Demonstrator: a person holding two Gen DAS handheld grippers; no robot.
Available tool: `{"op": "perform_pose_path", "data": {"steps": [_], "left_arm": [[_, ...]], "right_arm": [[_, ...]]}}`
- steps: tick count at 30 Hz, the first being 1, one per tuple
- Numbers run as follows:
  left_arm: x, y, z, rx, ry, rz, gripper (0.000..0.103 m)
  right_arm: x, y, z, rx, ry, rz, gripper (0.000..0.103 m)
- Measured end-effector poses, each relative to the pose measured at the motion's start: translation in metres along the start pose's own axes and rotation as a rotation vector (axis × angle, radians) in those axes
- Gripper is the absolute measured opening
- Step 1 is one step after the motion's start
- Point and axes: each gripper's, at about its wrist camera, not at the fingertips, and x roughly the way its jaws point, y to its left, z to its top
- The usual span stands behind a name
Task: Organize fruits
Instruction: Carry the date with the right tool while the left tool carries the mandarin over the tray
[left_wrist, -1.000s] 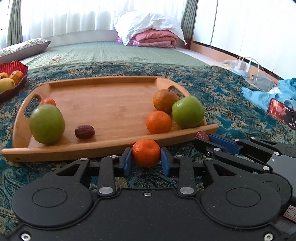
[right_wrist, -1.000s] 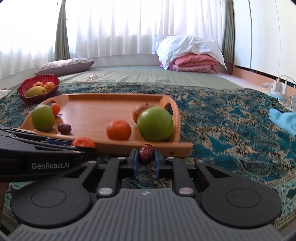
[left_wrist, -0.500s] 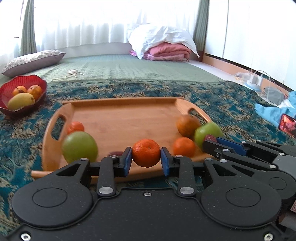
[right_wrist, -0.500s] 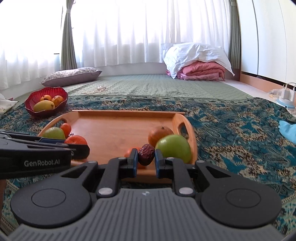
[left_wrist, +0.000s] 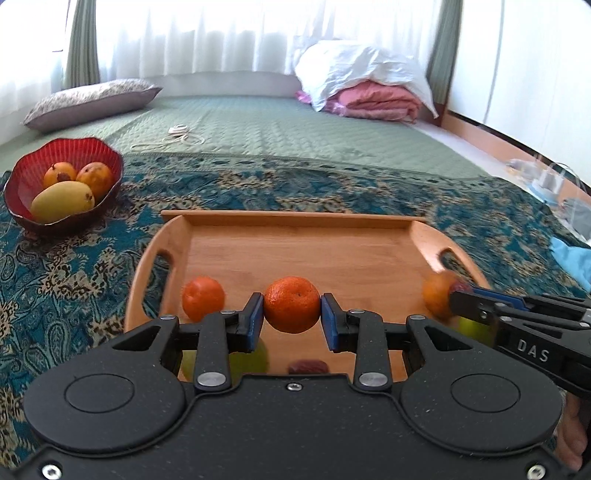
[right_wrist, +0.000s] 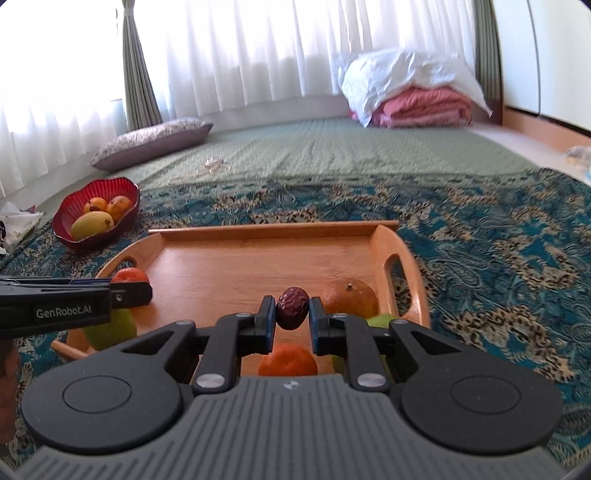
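Observation:
My left gripper (left_wrist: 291, 317) is shut on an orange mandarin (left_wrist: 291, 304) and holds it above the front of the wooden tray (left_wrist: 295, 247). My right gripper (right_wrist: 292, 314) is shut on a dark red date (right_wrist: 292, 308), also above the tray (right_wrist: 258, 254). On the tray lie a small orange fruit (left_wrist: 203, 298), a green apple (left_wrist: 240, 360), a second date (left_wrist: 308, 366), an orange (right_wrist: 349, 297), a mandarin (right_wrist: 287, 360) and another green apple (right_wrist: 110, 328). The right gripper shows in the left wrist view (left_wrist: 458, 295) at the tray's right end.
A red bowl (left_wrist: 22, 206) with a mango and two orange fruits stands left of the tray on the patterned blue cloth (left_wrist: 74, 266). Behind lie a green mat, a pillow (left_wrist: 92, 101), folded bedding (left_wrist: 369, 92) and a cable (left_wrist: 181, 133). Blue cloth (left_wrist: 572, 258) lies right.
Both grippers rose and moved forward over the tray with their fruit still held. The tray fruits now sit lower in view, partly hidden behind the gripper bodies.

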Motion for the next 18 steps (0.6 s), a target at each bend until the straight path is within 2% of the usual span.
{"op": "perform_pose_path", "data": {"steps": [6, 12, 18], "left_arm": [[0.025, 0.013, 0.018, -0.022, 0.039, 0.025, 0.031], [0.048, 0.013, 0.019, -0.014, 0.104, 0.044, 0.031], [0.062, 0.011, 0.017, -0.012, 0.127, 0.063, 0.031]], "right_arm": [[0.034, 0.002, 0.012, -0.023, 0.085, -0.007, 0.022], [0.052, 0.008, 0.018, -0.051, 0.116, -0.015, 0.022], [0.066, 0.005, 0.024, -0.027, 0.139, -0.019, 0.023]]}}
